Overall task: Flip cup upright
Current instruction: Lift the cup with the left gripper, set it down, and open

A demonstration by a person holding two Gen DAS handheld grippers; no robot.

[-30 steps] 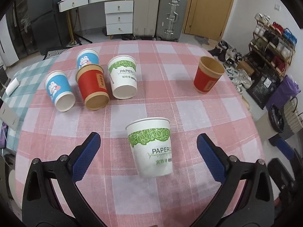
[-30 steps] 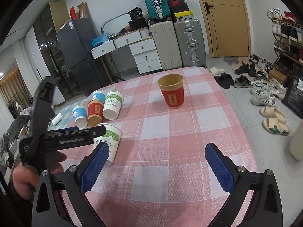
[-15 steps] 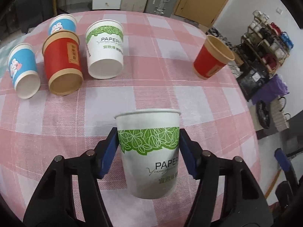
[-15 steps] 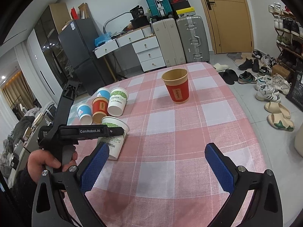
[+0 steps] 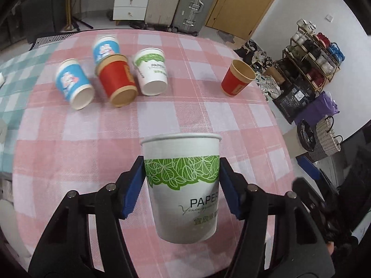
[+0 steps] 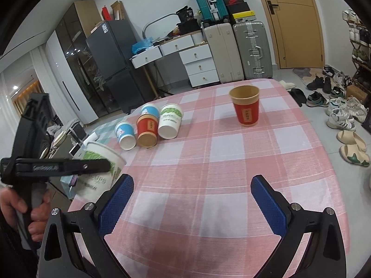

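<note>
My left gripper [image 5: 182, 180] is shut on a white paper cup with a green leaf band [image 5: 182, 185] and holds it above the pink checked tablecloth [image 5: 92, 139], rim up. The same cup [image 6: 99, 169] shows at the left of the right wrist view, tilted, in the left gripper [image 6: 97, 165]. My right gripper [image 6: 191, 199] is open and empty over the table's near part.
Several cups lie on their sides at the far left: two blue [image 5: 73, 85], one red [image 5: 118, 83], one white and green [image 5: 151, 74]. A red cup [image 5: 237, 78] stands upright at the far right. Shoes and racks lie beyond the table's right edge.
My left gripper closed on the white and green cup and lifted it off the cloth. The right gripper has stayed open and nearly still.
</note>
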